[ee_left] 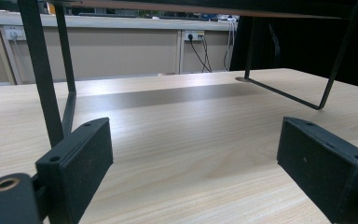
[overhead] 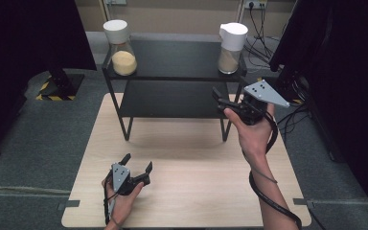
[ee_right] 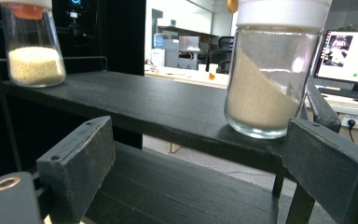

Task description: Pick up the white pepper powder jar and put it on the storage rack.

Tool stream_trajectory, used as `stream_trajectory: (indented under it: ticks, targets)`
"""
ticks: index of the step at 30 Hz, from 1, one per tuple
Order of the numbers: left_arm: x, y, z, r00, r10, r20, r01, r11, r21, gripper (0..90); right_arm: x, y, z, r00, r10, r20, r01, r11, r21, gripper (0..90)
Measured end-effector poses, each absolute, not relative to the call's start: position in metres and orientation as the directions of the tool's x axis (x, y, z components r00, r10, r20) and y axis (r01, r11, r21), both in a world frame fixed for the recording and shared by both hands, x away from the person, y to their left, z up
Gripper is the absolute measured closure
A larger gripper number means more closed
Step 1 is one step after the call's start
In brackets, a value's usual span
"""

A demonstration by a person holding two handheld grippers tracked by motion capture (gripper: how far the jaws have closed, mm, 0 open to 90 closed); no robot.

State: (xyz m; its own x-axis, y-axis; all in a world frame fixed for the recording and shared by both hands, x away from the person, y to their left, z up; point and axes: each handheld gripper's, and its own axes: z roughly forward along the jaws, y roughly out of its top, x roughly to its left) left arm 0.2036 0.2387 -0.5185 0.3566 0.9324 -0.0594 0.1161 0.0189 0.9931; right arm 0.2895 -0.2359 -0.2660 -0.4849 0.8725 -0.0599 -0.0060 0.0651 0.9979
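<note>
Right claw (overhead: 219, 97) gapes wide and empty at the shelf edge, jar (overhead: 231, 48) at 12 o'clock; left claw (overhead: 137, 162) wide on the surface (overhead: 196, 163).

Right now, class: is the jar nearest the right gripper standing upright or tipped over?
Upright. The jar stands on its base on the shelf, white lid on top; the powder inside slopes.

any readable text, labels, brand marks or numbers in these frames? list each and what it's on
None can be read.
Jar with the pour-spout lid: no label showing.
Jar of yellow grains: no label showing.
Monitor behind the shelf: something on screen, too small and blurred to read.
Yellow and black hazard stripes on a stand's foot: a marking, no words.
</note>
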Motion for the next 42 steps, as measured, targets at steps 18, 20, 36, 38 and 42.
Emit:
stream_trajectory:
  ticks: [18, 20, 36, 38, 42]
  targets:
    - [0.204, 0.238, -0.519, 0.356, 0.933, -0.059, 0.115, 0.019, 0.993, 9.9, 0.276, -0.241, -0.296, -0.498, 0.865, -0.057, 0.016, 0.074, 0.997, 9.3]
    - [0.204, 0.238, -0.519, 0.355, 0.933, -0.060, 0.115, 0.020, 0.993, 10.0, 0.274, -0.242, -0.301, -0.495, 0.867, -0.056, 0.019, 0.075, 0.997, 9.3]
    - [0.203, 0.238, -0.519, 0.355, 0.933, -0.058, 0.114, 0.019, 0.993, 10.0, 0.267, -0.251, -0.332, -0.485, 0.874, -0.034, 0.075, 0.080, 0.994, 9.3]
    - [0.203, 0.238, -0.519, 0.354, 0.933, -0.058, 0.115, 0.019, 0.993, 9.9, 0.265, -0.253, -0.335, -0.486, 0.874, -0.033, 0.079, 0.081, 0.994, 9.3]
    - [0.203, 0.238, -0.519, 0.354, 0.934, -0.059, 0.115, 0.019, 0.993, 9.9, 0.263, -0.255, -0.342, -0.487, 0.873, -0.028, 0.091, 0.083, 0.992, 9.3]
